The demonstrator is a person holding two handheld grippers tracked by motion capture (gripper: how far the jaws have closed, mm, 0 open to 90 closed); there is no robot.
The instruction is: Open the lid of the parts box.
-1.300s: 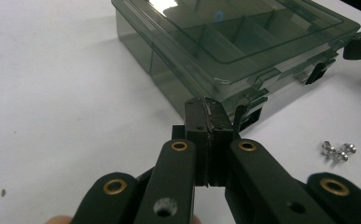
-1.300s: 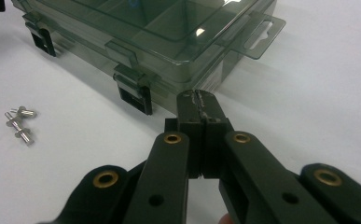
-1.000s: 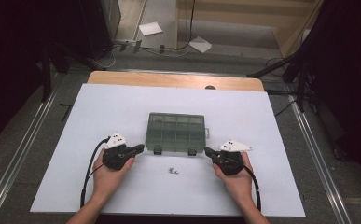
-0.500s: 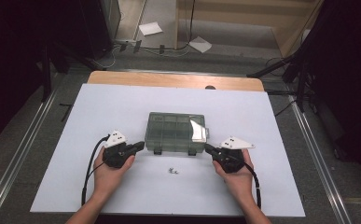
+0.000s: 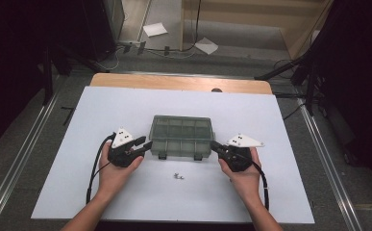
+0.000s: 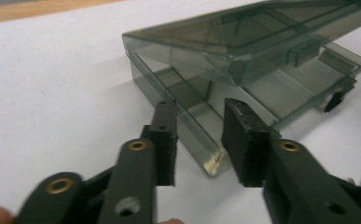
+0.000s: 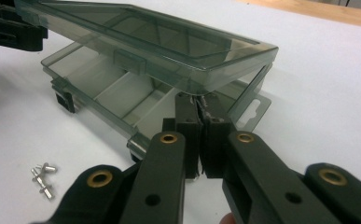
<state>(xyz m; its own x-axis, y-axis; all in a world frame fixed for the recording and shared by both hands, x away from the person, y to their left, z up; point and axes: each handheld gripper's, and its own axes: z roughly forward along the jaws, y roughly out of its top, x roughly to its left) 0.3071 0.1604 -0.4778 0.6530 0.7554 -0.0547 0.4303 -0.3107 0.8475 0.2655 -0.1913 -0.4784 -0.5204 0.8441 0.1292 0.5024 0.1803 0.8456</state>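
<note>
A smoky clear compartment box (image 5: 181,134) lies mid-table, its lid (image 7: 145,32) tilted up at the front over the base (image 7: 99,88). My right gripper (image 5: 213,144) is shut at the box's right front corner, its tips (image 7: 199,100) tucked under the raised lid. My left gripper (image 5: 147,144) is open at the left front corner. Its jaws stand either side of the base's corner (image 6: 211,161) without closing on it. The lid (image 6: 262,32) hovers above that base. A few small metal screws (image 5: 177,176) lie loose in front of the box.
The white sheet (image 5: 126,106) covers the wooden table (image 5: 174,82), with bare room around the box. Black latches (image 7: 66,100) hang from the base's front edge. The screws (image 7: 43,177) lie near my right gripper. Cables trail back along both forearms.
Both grippers have moved in to the box's front corners. The lid, flat and closed a second ago, is now lifted at the front.
</note>
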